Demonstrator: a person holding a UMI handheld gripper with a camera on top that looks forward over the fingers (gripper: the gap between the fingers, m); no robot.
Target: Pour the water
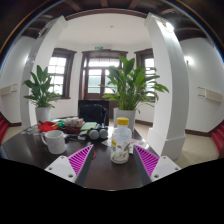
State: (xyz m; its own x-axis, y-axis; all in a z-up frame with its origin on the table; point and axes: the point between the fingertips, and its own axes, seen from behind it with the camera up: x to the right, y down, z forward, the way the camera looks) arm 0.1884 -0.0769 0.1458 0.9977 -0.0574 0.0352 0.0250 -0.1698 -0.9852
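Observation:
A clear plastic bottle (121, 142) with a white cap and a label stands upright on the dark round table (110, 172), just ahead of my fingers and between their lines. A white mug (54, 141) stands on the table to the left of the bottle. My gripper (113, 158) is open, with its purple pads (80, 157) spread wide to either side. A gap shows on each side of the bottle and the fingers hold nothing.
Small items clutter the far part of the table, among them a red-and-white object (68, 125) and headphones (93, 132). A large potted plant (130, 88) stands behind the bottle and another plant (42, 92) at the left. A dark chair (92, 110) is beyond the table.

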